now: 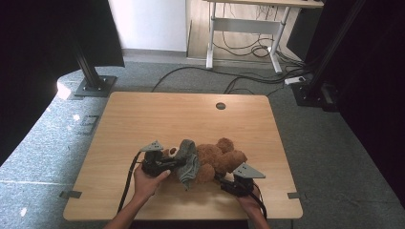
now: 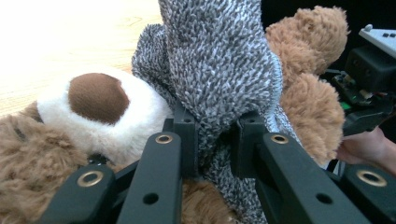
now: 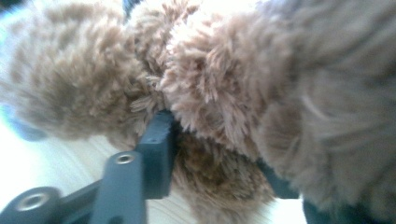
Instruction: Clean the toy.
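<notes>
Teddy bear (image 1: pixel 217 160) lies near front edge of wooden table (image 1: pixel 143 119), roughly centre, between the two grippers. Brown shaggy plush; in the left gripper view muzzle is a cream-white patch w/ dark brown oval nose (image 2: pixel 98 97). Rounded paws/limbs stick out toward the far right side in high view.

Grey knit garment (image 1: pixel 187 162) is draped over bear's left part, bunched and standing up a bit. Fabric is fuzzy, grey-white speckled, w/ a pale edge seam visible in left gripper view.

Left gripper (image 2: pixel 212 140): jaws nearly closed, pinching a fold of the grey knit between the pads. Left hand (image 1: pixel 145 183) holds it from the front-left of bear.

Right gripper (image 1: pixel 228 183): at bear's front-right, touching it. In right gripper view the jaws sit around a tuft of brown fur/limb; right-side jaw mostly hidden by plush, view blurred, so can't tell for sure if it's clamped or just around it.
</notes>
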A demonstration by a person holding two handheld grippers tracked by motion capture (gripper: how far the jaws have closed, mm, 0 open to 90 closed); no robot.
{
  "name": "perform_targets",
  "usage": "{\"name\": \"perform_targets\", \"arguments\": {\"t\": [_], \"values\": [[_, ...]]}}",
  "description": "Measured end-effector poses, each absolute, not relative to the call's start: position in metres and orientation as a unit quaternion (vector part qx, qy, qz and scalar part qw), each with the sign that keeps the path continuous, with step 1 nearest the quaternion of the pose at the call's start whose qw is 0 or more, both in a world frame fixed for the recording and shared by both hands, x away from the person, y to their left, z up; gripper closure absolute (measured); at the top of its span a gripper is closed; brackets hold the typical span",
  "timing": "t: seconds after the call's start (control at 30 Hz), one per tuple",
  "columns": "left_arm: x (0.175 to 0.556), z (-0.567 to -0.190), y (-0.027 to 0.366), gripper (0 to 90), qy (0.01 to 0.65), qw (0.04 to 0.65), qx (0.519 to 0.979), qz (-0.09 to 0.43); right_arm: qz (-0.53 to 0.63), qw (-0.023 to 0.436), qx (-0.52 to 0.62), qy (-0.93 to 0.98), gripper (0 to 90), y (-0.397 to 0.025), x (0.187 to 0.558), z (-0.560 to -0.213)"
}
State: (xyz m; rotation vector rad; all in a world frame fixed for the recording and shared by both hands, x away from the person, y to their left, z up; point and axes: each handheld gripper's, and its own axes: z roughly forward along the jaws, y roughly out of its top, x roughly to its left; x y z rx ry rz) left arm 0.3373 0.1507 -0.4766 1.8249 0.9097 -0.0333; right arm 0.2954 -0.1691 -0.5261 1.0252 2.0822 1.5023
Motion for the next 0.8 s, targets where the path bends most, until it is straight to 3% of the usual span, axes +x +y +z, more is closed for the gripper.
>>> {"name": "perform_targets", "arguments": {"t": [0.27, 0.4, 0.43, 0.57, 0.8], "values": [[0.330, -0.482, 0.143, 75.3, 0.369, 0.521, 0.769, -0.027, 0.559, 0.178, 0.379, 0.715, 37.2, -0.172, 0.297, -0.521], [0.328, -0.482, 0.144, 75.3, 0.372, 0.523, 0.766, -0.020, 0.555, 0.177, 0.383, 0.717, 52.2, -0.168, 0.298, -0.521], [0.330, -0.481, 0.146, 75.4, 0.374, 0.524, 0.765, -0.020, 0.546, 0.185, 0.389, 0.719, 60.0, -0.166, 0.298, -0.519], [0.331, -0.477, 0.151, 75.3, 0.375, 0.522, 0.766, -0.017, 0.535, 0.195, 0.396, 0.720, 67.9, -0.165, 0.298, -0.519], [0.325, -0.474, 0.171, 75.2, 0.384, 0.529, 0.757, -0.003, 0.532, 0.198, 0.399, 0.720, 69.2, -0.167, 0.298, -0.520]]}}
